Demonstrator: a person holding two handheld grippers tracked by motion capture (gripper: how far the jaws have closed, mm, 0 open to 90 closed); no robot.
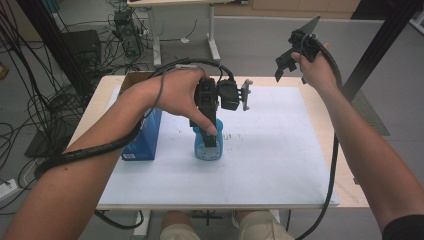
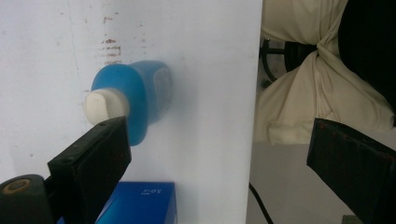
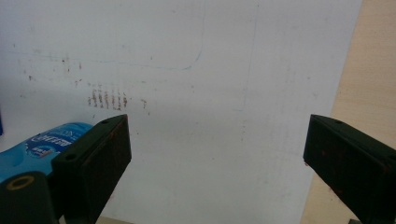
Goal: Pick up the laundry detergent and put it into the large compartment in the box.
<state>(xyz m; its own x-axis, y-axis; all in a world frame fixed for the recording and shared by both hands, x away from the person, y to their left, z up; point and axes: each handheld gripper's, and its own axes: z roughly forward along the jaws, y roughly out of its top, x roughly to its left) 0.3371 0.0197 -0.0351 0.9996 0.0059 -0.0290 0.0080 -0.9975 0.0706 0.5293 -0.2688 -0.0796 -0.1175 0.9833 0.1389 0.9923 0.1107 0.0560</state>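
Note:
A blue bottle (image 1: 207, 147) with a white cap stands upright on the white sheet (image 1: 270, 155) near the table's middle. My left gripper (image 1: 210, 129) hangs pointing down right above it. In the left gripper view the bottle (image 2: 140, 93) lies just beyond the left jaw, and the left gripper (image 2: 219, 140) stands wide open with nothing between its jaws. My right gripper (image 1: 289, 70) is held high over the table's far right edge. It is open (image 3: 217, 135) too, looking down at the sheet, with the bottle (image 3: 42, 144) at the lower left.
A blue box (image 1: 145, 137) stands left of the bottle, close to my left forearm; its top (image 2: 140, 203) is near the left jaw. A cardboard box (image 1: 135, 79) sits at the back left. The person's legs (image 2: 303, 93) are beyond the table's near edge.

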